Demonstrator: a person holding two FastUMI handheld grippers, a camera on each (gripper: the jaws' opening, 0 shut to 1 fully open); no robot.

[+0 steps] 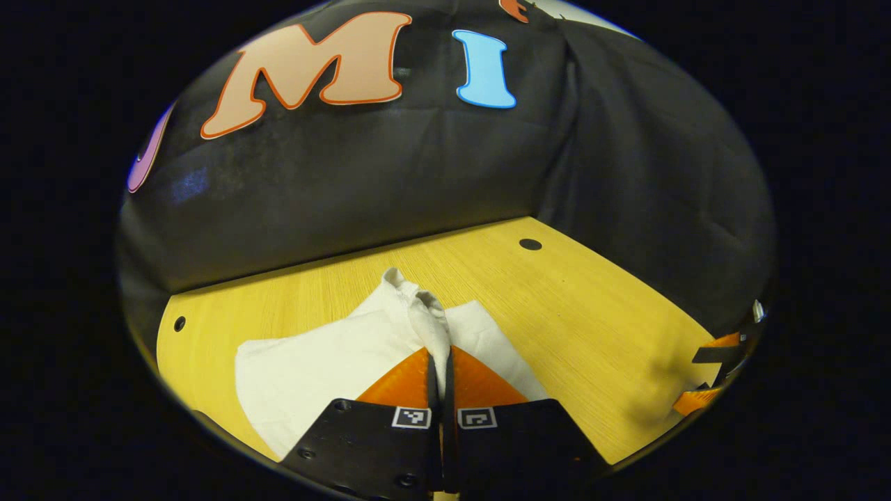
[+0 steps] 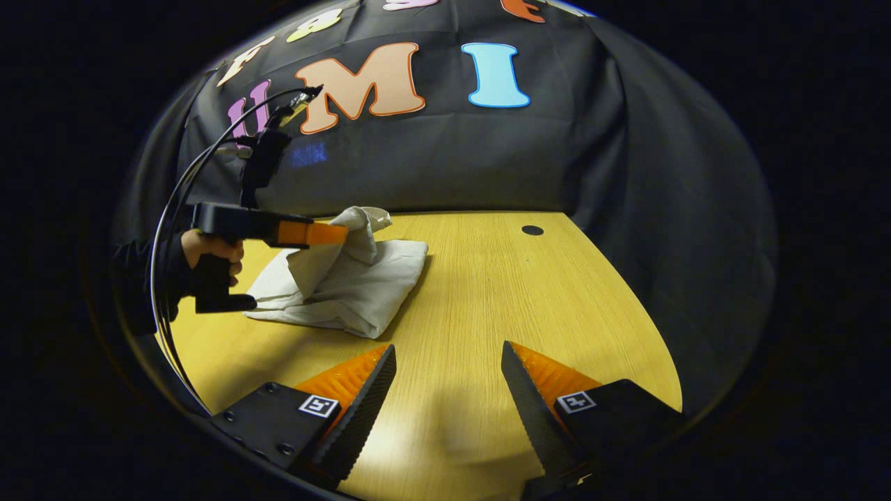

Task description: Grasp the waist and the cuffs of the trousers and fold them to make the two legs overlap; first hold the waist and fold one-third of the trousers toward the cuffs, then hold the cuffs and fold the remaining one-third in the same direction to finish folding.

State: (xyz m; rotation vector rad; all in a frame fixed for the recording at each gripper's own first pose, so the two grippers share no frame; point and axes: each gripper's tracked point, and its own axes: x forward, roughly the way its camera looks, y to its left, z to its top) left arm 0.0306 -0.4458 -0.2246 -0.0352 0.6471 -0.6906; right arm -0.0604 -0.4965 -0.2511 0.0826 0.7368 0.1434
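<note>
Trousers (image 2: 348, 289) lie folded on the far left of the counter (image 2: 529, 306), one bunched fold lifted by the left gripper (image 1: 440, 362), its fingers clamped on the cloth. Right gripper (image 2: 449, 369) hovers nearer, fingers apart.

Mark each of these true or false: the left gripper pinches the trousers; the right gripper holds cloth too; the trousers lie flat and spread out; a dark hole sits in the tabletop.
1. The left gripper is shut on the trousers: true.
2. The right gripper holds cloth: false; it is open over the bare table.
3. The trousers lie flat, fully spread: false; they are folded, one part lifted.
4. A dark hole is in the tabletop: true.
</note>
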